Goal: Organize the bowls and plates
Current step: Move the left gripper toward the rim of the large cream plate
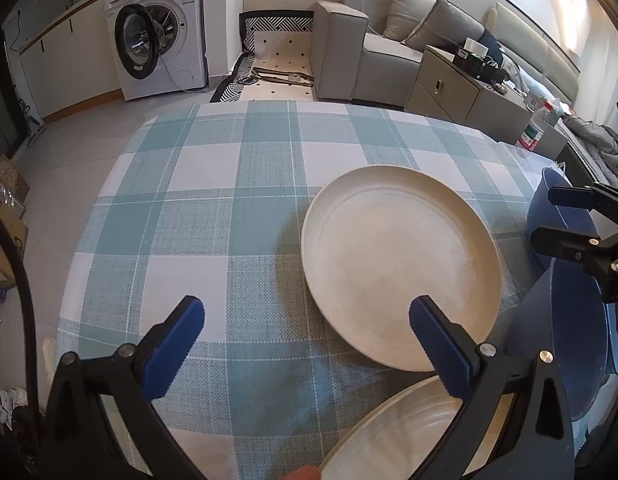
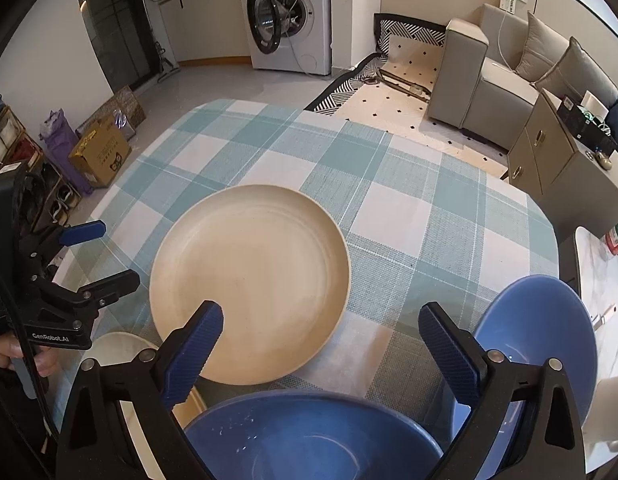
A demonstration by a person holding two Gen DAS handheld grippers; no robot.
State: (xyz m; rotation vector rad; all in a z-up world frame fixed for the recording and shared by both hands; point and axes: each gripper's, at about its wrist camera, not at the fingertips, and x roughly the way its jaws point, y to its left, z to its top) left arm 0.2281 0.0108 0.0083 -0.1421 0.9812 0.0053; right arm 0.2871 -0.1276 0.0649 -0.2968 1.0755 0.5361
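From the left wrist, the surface [image 1: 229, 208] wore a teal and white checked cloth and filled most of the view, with a washing machine [image 1: 161, 32] standing door-open beyond it and a grey sofa [image 1: 389, 40] to the right past a patterned rug [image 1: 277, 52]. The left claw [image 1: 305, 332] hung wide with nothing between its blue pads, one pad over bare cloth and the other over the near rim of the cream plate [image 1: 401, 264]. A second cream plate [image 1: 397, 432] lay closest, partly hidden by the claw's frame, and the right claw [image 1: 565, 220] showed at the right edge over blue bowls [image 1: 565, 344]. Over to the right wrist: same checked surface [image 2: 429, 216], same cream plate [image 2: 261, 280] lying flat in the middle, cardboard boxes [image 2: 101, 152] on the floor to the left. The right claw [image 2: 321, 336] was spread wide and empty above a near blue bowl [image 2: 309, 436], with a second blue bowl [image 2: 541, 320] just beside it on the right. The left claw [image 2: 101, 256] sat open at the left edge, a hand [image 2: 25, 356] gripping its handle.
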